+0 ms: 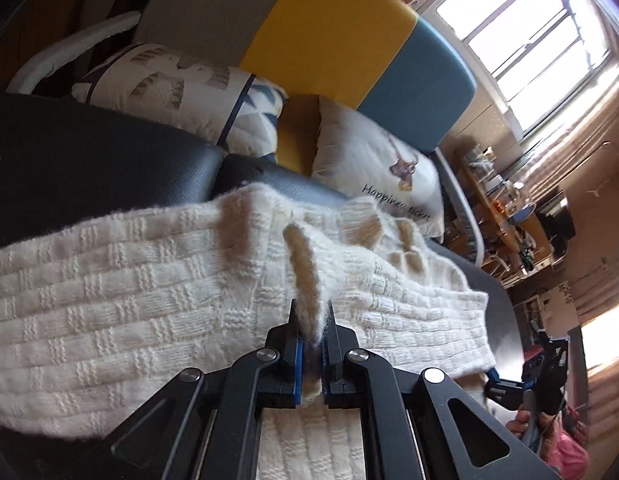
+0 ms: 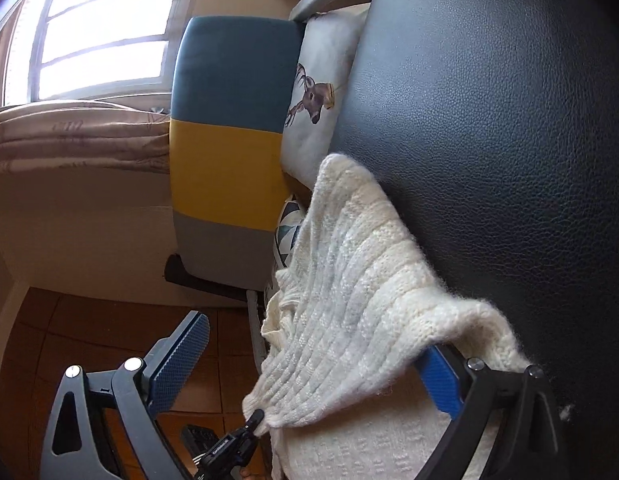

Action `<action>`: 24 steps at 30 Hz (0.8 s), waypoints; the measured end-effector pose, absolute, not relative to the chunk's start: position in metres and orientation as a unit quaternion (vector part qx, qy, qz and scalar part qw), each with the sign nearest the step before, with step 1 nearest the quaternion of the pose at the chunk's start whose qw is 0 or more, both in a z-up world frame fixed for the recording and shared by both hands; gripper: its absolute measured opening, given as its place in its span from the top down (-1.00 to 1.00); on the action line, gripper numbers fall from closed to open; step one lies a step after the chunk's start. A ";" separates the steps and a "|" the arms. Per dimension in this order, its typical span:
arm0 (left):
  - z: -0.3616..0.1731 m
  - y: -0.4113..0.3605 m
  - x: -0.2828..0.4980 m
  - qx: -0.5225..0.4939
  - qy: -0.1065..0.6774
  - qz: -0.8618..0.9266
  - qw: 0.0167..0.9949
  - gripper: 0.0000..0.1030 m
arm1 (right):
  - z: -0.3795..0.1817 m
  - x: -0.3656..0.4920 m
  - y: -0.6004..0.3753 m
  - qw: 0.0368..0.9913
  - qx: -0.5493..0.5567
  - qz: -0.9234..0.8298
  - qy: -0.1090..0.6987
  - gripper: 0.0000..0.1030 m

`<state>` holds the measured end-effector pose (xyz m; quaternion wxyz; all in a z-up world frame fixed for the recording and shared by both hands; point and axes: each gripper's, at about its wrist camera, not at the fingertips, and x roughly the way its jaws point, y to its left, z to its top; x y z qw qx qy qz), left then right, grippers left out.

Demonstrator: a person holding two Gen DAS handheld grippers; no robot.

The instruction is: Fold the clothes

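Note:
A cream knitted sweater [image 1: 149,280] lies spread on a black leather sofa seat [image 1: 89,152]. My left gripper [image 1: 311,330] is shut on a raised fold of the sweater and pinches it between its blue pads. In the right wrist view the sweater [image 2: 349,300] drapes over the black seat [image 2: 489,140]. My right gripper [image 2: 313,364] is open, with the sweater's edge lying between its wide-apart fingers [image 2: 181,356]. The left gripper [image 2: 255,420] shows there too, pinching the sweater's lower corner. The right gripper [image 1: 505,390] shows at the sweater's right edge in the left wrist view.
Two printed pillows [image 1: 181,92] [image 1: 381,168] lean at the back of the sofa. A grey, yellow and blue backrest cushion [image 1: 341,40] stands behind them. A cluttered table [image 1: 505,216] stands at the right near a bright window [image 1: 521,32]. Reddish floor tiles [image 2: 89,328] show below.

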<state>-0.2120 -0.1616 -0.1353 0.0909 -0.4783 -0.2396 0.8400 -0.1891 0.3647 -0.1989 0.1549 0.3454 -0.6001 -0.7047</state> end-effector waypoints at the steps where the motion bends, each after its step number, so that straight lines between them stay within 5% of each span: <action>1: -0.140 -0.163 -0.214 -0.487 -0.234 0.837 0.083 0.88 | -0.200 -0.188 0.366 0.159 0.345 -0.699 -0.606 -0.89; 7: -0.154 -0.178 -0.200 -0.486 -0.264 0.831 0.059 0.87 | -0.212 -0.183 0.384 0.162 0.321 -0.654 -0.665 -0.88; 14: -0.156 -0.183 -0.197 -0.500 -0.262 0.825 0.033 0.86 | -0.204 -0.180 0.382 0.171 0.353 -0.672 -0.628 -0.86; 18: -0.148 -0.182 -0.198 -0.521 -0.254 0.815 0.029 0.76 | -0.191 -0.170 0.387 0.174 0.403 -0.699 -0.565 -0.86; 24: -0.096 -0.189 -0.196 -0.479 -0.207 0.853 0.000 0.76 | -0.141 -0.157 0.382 0.167 0.413 -0.825 -0.347 -0.86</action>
